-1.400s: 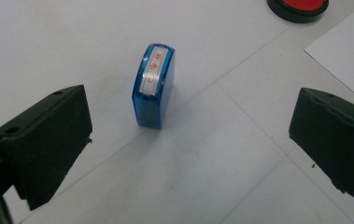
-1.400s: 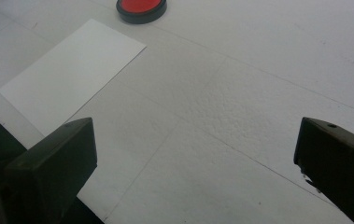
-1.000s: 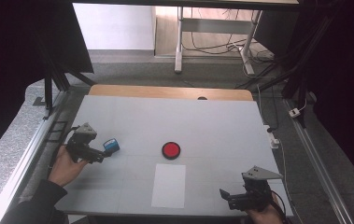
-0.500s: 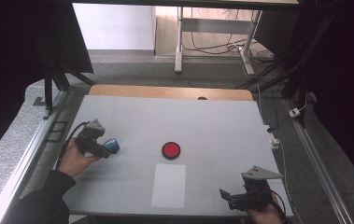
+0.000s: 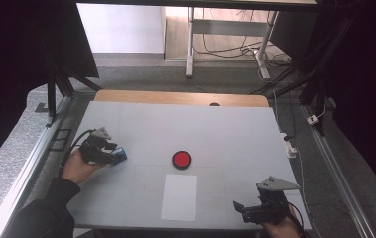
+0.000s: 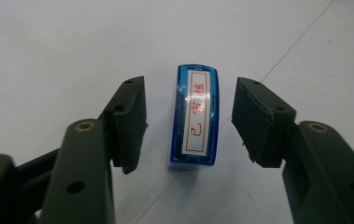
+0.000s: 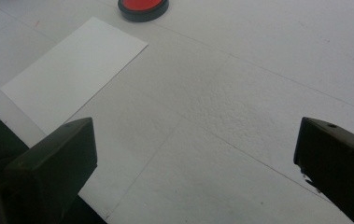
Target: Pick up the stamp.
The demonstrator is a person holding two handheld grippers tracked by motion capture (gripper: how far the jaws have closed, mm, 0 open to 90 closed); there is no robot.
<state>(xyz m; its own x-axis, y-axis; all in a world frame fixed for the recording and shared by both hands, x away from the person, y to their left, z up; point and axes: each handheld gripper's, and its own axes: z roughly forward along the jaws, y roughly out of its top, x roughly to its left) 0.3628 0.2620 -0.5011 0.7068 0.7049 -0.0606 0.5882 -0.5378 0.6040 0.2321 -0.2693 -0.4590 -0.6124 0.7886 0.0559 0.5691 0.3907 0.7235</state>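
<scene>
Right now the right gripper (image 5: 236, 206) rests wide open and empty at five o'clock on the table (image 5: 225, 129), beside the white paper (image 5: 179, 197). Farther off, at nine o'clock, the left gripper (image 6: 188, 123) has just been closing around the blue stamp (image 6: 194, 122), pads not yet touching. It should probably stay centred and squeeze squarely, so the stamp doesn't twist. Beyond sits the red ink pad (image 5: 181, 159).

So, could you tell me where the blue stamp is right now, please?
In the high view the blue stamp lies on the table's left side, between the left gripper's jaws with gaps either side, left of the red ink pad.
</scene>
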